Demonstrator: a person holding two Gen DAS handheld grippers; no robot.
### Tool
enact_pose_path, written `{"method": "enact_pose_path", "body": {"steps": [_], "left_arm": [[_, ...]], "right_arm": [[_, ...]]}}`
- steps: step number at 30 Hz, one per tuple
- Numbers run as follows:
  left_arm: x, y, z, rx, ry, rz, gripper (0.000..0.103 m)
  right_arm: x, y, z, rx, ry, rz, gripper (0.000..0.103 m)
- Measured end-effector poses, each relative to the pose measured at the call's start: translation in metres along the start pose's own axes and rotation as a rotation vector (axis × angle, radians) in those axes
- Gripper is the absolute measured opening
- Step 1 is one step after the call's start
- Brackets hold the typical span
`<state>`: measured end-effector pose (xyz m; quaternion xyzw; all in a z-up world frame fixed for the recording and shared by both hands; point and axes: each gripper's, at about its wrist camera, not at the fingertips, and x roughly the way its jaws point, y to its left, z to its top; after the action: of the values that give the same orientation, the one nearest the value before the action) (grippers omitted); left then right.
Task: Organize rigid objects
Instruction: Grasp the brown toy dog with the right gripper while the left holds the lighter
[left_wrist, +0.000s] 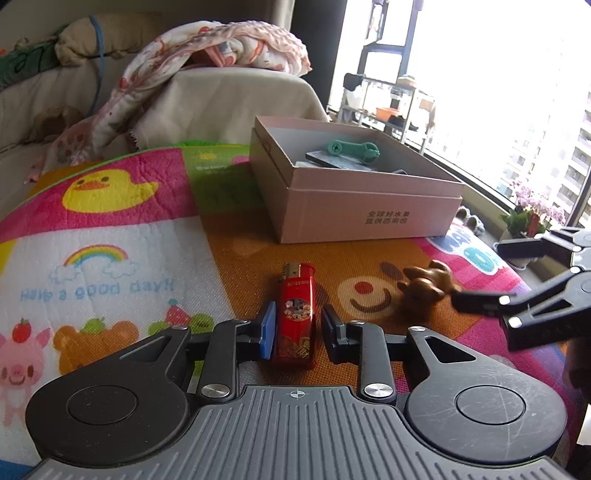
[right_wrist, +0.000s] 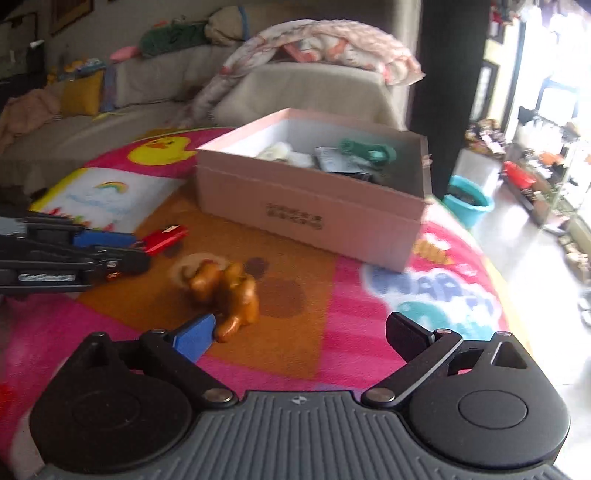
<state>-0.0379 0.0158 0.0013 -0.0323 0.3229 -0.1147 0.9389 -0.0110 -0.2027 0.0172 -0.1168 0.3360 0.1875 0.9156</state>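
Two grippers worked low over a colourful play mat, one at a red lighter, one at a brown figurine.

The left gripper was narrowly open around the red lighter, its blue pad beside one edge and a slight gap on the other, the lighter lying flat on the mat. The right gripper stood wide open, its blue-padded finger just touching the brown animal figurine. Behind them sat an open pink box holding a green tool.
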Motion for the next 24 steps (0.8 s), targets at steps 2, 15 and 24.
{"method": "enact_pose_path", "body": {"steps": [2, 15, 24], "left_arm": [[0.000, 0.000, 0.000, 0.000, 0.000, 0.000, 0.030], [0.000, -0.001, 0.000, 0.005, 0.001, 0.004, 0.030], [0.000, -0.001, 0.000, 0.005, 0.001, 0.004, 0.030]], "right_arm": [[-0.001, -0.005, -0.002, -0.024, -0.027, -0.109, 0.099], [0.004, 0.015, -0.002, 0.014, -0.013, 0.130, 0.099], [0.018, 0.026, 0.009, 0.031, -0.007, 0.137, 0.063]]}}
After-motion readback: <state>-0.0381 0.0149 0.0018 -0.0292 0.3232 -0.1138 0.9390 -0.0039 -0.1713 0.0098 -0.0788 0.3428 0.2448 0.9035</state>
